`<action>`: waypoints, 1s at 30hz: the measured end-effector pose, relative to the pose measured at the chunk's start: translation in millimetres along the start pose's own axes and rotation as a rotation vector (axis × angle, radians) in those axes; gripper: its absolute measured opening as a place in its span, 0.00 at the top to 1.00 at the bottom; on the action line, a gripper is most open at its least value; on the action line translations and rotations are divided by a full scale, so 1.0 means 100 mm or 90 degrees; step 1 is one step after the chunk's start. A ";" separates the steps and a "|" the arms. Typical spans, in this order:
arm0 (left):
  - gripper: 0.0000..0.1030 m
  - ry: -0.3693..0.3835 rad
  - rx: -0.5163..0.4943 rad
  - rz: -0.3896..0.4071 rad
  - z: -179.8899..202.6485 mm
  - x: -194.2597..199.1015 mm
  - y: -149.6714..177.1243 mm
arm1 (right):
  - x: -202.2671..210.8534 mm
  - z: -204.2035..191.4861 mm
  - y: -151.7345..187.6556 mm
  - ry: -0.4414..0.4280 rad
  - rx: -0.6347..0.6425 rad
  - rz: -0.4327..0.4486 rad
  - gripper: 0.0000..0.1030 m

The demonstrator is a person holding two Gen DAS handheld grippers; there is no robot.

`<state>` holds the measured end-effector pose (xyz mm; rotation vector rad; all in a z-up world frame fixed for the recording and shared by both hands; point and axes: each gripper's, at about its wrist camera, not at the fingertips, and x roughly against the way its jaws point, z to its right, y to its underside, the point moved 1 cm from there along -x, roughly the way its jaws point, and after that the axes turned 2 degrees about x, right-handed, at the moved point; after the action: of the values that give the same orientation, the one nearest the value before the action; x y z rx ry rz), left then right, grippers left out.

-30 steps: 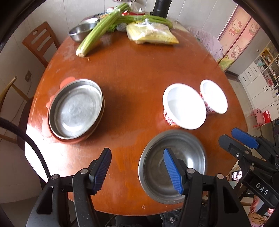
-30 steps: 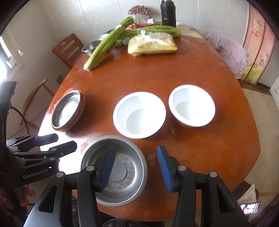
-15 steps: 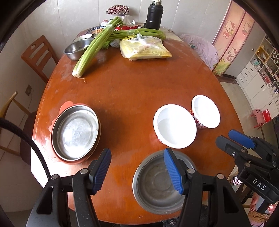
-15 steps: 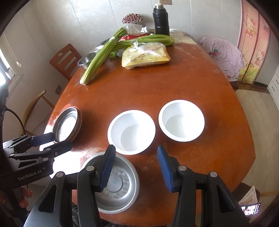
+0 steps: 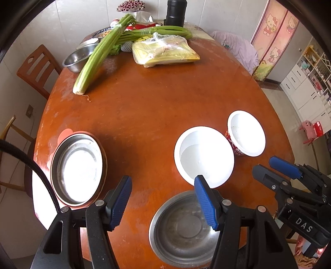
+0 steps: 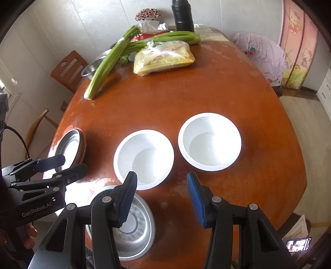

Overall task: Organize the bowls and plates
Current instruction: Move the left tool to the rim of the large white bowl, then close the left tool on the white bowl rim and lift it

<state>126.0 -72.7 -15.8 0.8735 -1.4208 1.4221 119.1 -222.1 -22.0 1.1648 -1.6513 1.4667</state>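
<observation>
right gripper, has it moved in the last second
Yes. The right gripper has pulled back toward the near table edge: in its own view the two white bowls sit lower and the steel bowl slips under its fingers.

Celery stalks (image 5: 97, 55) and a bagged yellow packet (image 5: 163, 52) at the table's (image 5: 155, 99) far end. Behind, a black flask (image 6: 182, 15) (by the wall). Wooden chair (image 5: 36, 68) beside.
</observation>
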 end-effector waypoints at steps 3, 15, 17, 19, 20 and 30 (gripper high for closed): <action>0.40 0.001 -0.008 -0.008 0.04 -0.07 -0.08 | -0.05 0.04 -0.02 -0.003 -0.004 -0.007 0.50; 0.40 0.007 -0.015 -0.050 0.06 -0.41 -0.22 | -0.31 0.03 -0.03 -0.015 -0.004 -0.046 0.50; 0.40 0.007 -0.016 -0.056 0.06 -0.47 -0.24 | -0.35 0.04 -0.03 -0.017 -0.009 -0.050 0.50; 0.40 0.007 -0.013 -0.061 0.05 -0.53 -0.26 | -0.39 0.05 -0.03 -0.017 -0.012 -0.053 0.50; 0.40 0.008 -0.013 -0.064 0.05 -0.54 -0.26 | -0.41 0.05 -0.03 -0.017 -0.014 -0.055 0.50; 0.40 0.014 -0.008 -0.081 0.06 -0.70 -0.34 | -0.59 0.04 -0.05 -0.028 -0.013 -0.070 0.50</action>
<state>180.2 -89.9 -69.5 0.9214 -1.3325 1.3220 148.6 -214.1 -73.3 1.2636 -1.6010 1.3623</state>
